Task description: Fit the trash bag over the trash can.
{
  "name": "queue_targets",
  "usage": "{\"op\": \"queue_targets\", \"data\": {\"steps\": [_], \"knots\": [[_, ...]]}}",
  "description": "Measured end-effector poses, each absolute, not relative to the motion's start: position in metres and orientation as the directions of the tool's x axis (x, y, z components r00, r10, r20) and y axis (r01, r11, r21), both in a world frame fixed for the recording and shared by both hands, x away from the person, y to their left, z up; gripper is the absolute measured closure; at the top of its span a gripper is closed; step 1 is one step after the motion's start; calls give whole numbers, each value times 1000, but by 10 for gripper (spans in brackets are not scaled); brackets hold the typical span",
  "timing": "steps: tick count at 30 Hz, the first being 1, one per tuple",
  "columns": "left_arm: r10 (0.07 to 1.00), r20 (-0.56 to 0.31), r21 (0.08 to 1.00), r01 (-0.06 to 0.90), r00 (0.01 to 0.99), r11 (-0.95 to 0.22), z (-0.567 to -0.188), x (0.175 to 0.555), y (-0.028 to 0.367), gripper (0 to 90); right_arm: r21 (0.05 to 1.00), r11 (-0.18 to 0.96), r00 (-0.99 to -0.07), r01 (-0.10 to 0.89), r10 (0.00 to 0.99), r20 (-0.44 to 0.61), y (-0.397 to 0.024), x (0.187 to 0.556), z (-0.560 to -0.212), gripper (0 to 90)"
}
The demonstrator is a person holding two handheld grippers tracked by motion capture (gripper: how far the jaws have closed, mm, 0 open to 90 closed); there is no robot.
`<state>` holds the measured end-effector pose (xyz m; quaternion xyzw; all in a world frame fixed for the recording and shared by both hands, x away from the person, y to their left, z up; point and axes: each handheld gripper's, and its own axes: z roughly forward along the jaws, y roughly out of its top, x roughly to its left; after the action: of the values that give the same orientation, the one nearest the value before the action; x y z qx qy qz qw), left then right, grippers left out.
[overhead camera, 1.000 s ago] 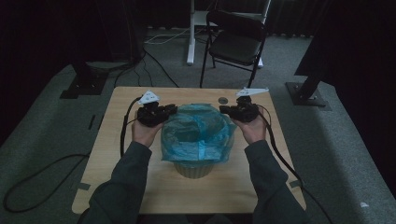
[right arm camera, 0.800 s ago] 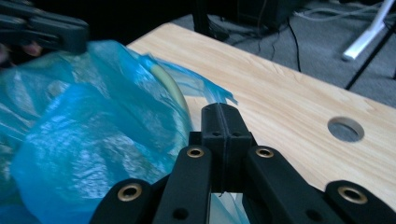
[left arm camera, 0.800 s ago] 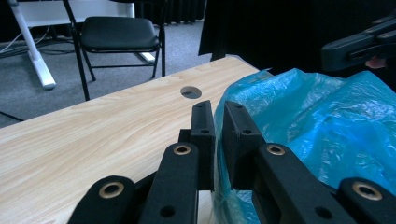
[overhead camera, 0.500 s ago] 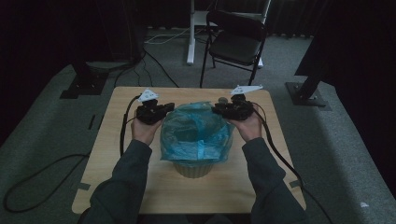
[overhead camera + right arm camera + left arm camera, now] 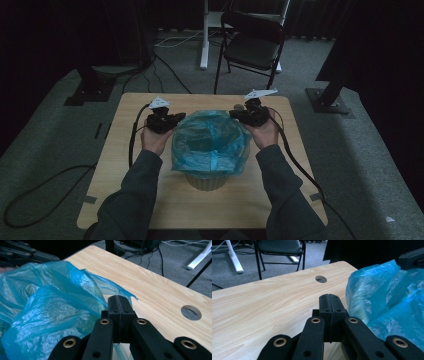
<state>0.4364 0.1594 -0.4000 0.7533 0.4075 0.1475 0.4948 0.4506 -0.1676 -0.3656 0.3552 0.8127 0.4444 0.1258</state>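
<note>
Blue bag lining pale bin, mouth upward, near table centre. Left gripper and right gripper flanking rim, jaws pressed together, empty; forearms extended forward. Chair beyond.

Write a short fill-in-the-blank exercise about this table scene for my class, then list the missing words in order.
1. The bag lining the small bin is coloured ____.
2. The jaws of the left gripper are ____.
3. Beyond the wooden table stands a black ____.
4. The bag sits ____ the left gripper and the right gripper.

Missing words: blue; shut; chair; between
</note>
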Motion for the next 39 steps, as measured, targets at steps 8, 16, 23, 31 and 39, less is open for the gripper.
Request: {"op": "queue_targets", "data": {"steps": [8,16,23,31,39], "knots": [[735,-185,896,419,653,-147,-388,434,163,848,824,319,-685,467,720,109,-171,450,-364,900],[672,-180,910,380,719,-163,-380,432,156,688,848,295,-696,440,709,114,-171,449,-360,900],[658,-111,892,366,745,-264,-379,436,138,680,850,291,-696,439,708,117,-171,450,-360,900],[684,-121,896,376,719,-237,-375,440,135,892,851,293,-695,437,710,113,-170,451,-359,900],[704,-157,884,416,692,-212,-379,448,137,894,821,346,-688,453,721,76,-165,453,-364,900]]}}
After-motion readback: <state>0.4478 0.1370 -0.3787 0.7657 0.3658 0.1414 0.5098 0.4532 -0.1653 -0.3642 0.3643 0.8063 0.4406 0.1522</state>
